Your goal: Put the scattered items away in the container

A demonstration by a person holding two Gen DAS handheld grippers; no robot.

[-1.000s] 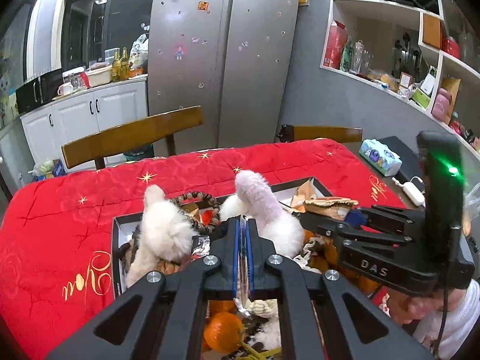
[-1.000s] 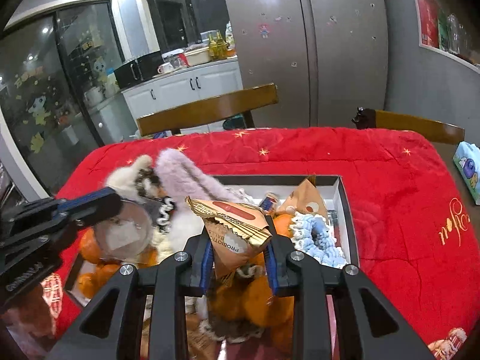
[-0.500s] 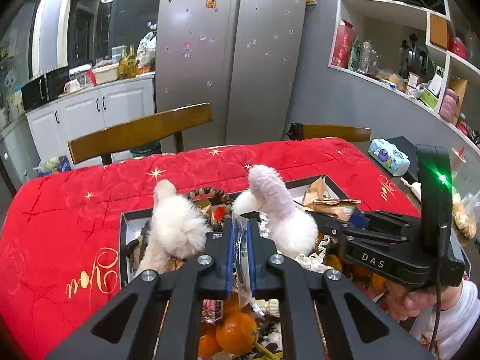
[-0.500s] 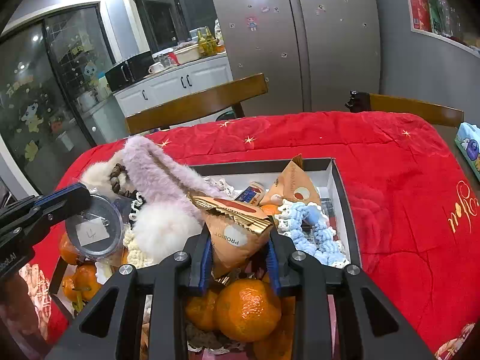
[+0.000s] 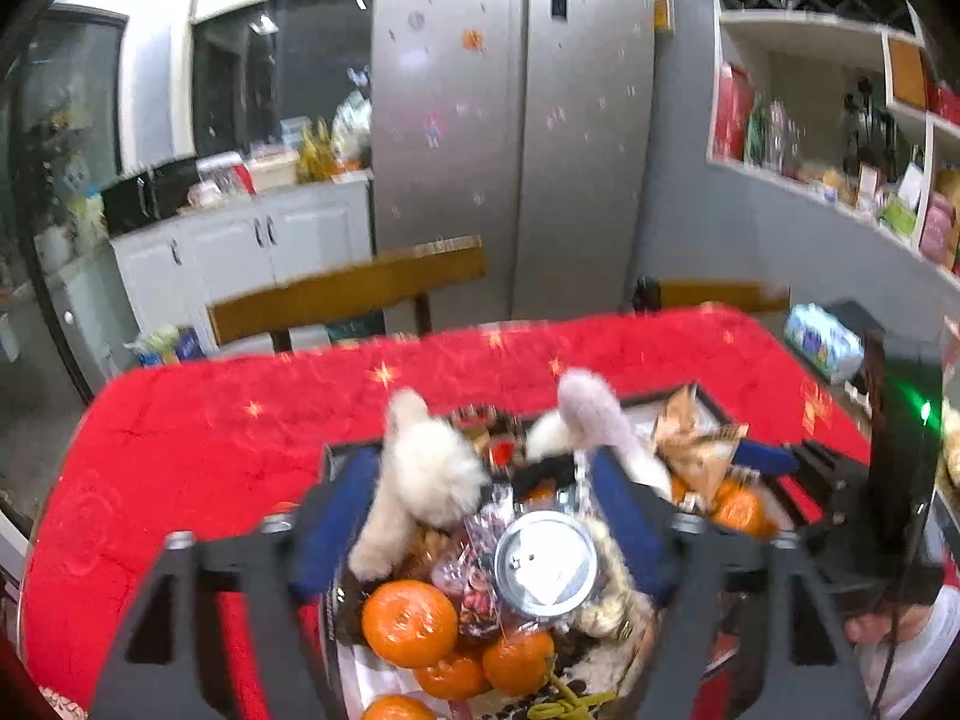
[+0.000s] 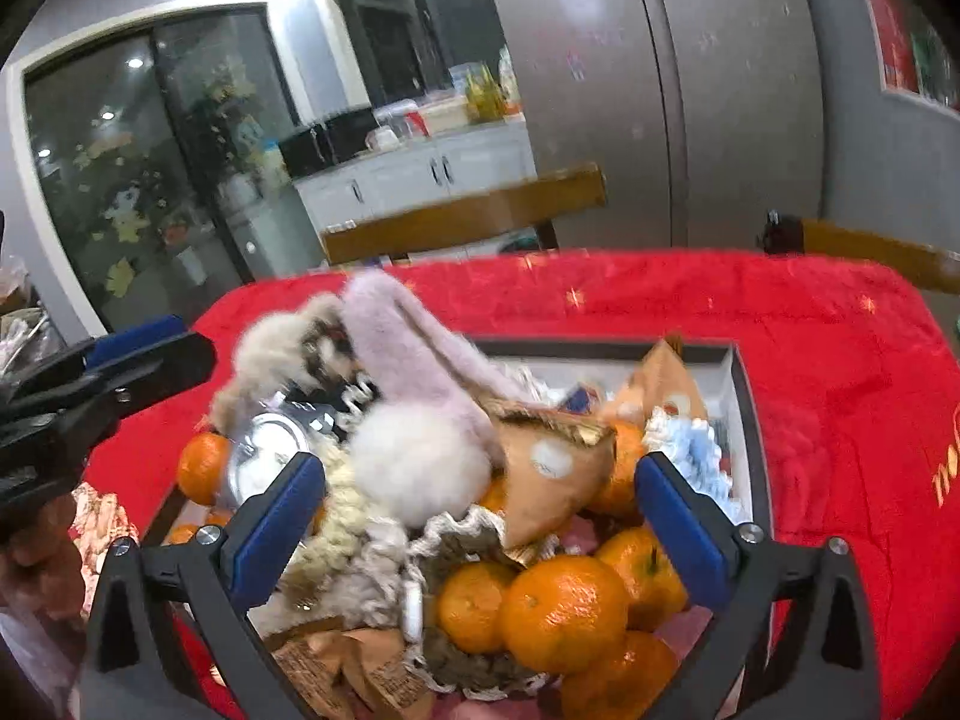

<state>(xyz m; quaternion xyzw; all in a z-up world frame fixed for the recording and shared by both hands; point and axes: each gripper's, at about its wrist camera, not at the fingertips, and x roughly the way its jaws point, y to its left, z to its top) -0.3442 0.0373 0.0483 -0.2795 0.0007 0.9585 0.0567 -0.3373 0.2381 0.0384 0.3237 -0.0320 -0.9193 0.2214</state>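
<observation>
Currently we angle both grippers downward over the box [image 6: 746, 396]. Left gripper [image 5: 483, 516] and right gripper [image 6: 480, 504] jaws are opening, gripping nothing.

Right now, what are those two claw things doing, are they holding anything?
Left gripper: jaws opening, holding nothing; the round tin lies loose on the pile in the box.
Right gripper: jaws opening, holding nothing; the snack packet lies between them, ungripped.

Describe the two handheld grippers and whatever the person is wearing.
Both grippers are black angular frames with silver screws and blue finger pads. The right gripper carries a tall black block with a green light and a thin black cable. A white sleeve covers the right wrist.
</observation>
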